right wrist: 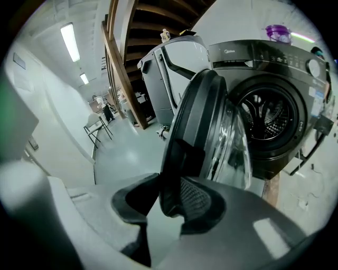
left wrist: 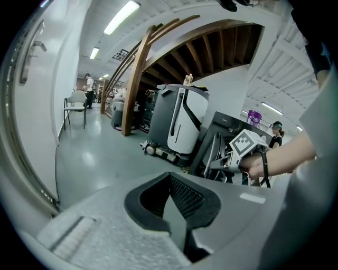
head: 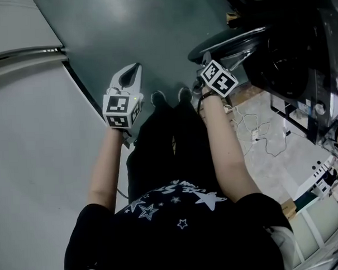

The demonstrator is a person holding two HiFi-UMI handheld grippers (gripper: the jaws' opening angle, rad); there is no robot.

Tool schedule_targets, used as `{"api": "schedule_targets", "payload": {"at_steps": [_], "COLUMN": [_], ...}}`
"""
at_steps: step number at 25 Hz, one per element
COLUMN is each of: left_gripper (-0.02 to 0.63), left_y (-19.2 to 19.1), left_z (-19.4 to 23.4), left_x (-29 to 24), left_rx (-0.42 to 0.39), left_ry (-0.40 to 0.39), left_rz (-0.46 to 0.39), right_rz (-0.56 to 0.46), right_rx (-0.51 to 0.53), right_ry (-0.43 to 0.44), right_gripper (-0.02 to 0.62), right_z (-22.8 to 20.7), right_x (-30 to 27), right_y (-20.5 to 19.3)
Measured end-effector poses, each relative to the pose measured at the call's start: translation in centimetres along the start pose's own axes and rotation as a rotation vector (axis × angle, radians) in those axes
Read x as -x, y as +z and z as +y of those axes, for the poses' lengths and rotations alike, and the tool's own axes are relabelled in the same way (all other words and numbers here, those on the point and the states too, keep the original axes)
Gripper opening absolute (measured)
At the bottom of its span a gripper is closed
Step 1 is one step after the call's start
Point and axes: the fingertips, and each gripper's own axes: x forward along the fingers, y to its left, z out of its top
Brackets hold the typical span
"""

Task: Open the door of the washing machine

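Right gripper (right wrist: 169, 199) fingers clamp black glass-windowed round door (right wrist: 193, 113) of dark washing machine (right wrist: 288, 150), logo illegible; left gripper (left wrist: 172, 199) fingers apart, empty.

Dim head view; bright ceiling strips (left wrist: 122, 16), heavy fisheye edge distortion.

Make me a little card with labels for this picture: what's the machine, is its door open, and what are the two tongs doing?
Machine: dark front-loading washing machine
Door: door stands wide open
Inside: metal drum shows
Right tongs: right tongs closed on the door's rim
Left tongs: left tongs open, holding nothing
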Motion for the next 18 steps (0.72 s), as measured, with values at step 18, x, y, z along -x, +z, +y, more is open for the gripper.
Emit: {"api": "schedule_targets", "payload": {"at_steps": [18], "left_gripper": [0.011], "left_y": [1.0], "left_z": [4.0], "left_x": [-0.4], "left_rx": [0.105], "left_ry": [0.033], "left_rz": [-0.021], "right_rz": [-0.031], "right_rx": [-0.056], "right_ry": [0.025], "right_gripper": [0.13], "right_z": [5.0], "right_x": [-3.7], "right_y": [2.6]}}
